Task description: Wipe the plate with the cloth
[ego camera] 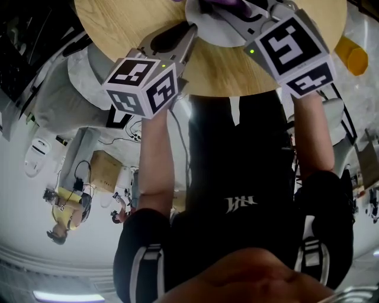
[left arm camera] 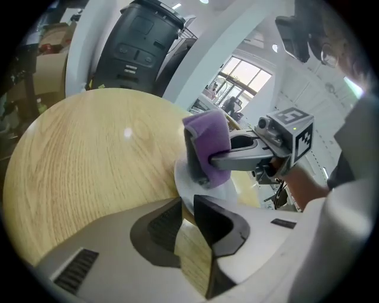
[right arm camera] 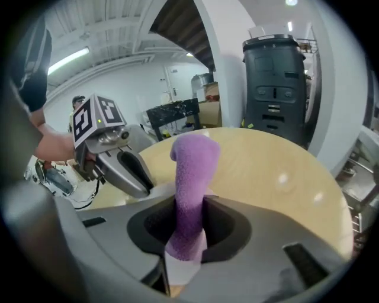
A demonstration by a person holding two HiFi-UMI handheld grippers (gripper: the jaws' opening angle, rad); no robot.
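A white plate (ego camera: 214, 32) lies on the round wooden table (ego camera: 118, 23). My left gripper (left arm camera: 188, 204) is shut on the plate's near rim (left arm camera: 185, 180); in the right gripper view the left gripper (right arm camera: 145, 186) sits at the plate's left edge (right arm camera: 160, 189). My right gripper (right arm camera: 186, 228) is shut on a folded purple cloth (right arm camera: 192, 177), which sticks out beyond the jaws. In the left gripper view the cloth (left arm camera: 208, 139) rests on the plate, held by the right gripper (left arm camera: 204, 163). In the head view both grippers reach over the table's near edge, the left (ego camera: 180, 38) and the right (ego camera: 237, 9).
A tall black bin (right arm camera: 275, 77) stands past the table's far side, also seen as the bin (left arm camera: 139, 41). A yellow object (ego camera: 352, 56) sits off the table to the right. White pillars and office clutter ring the table; bare wood (left arm camera: 89, 160) spreads left of the plate.
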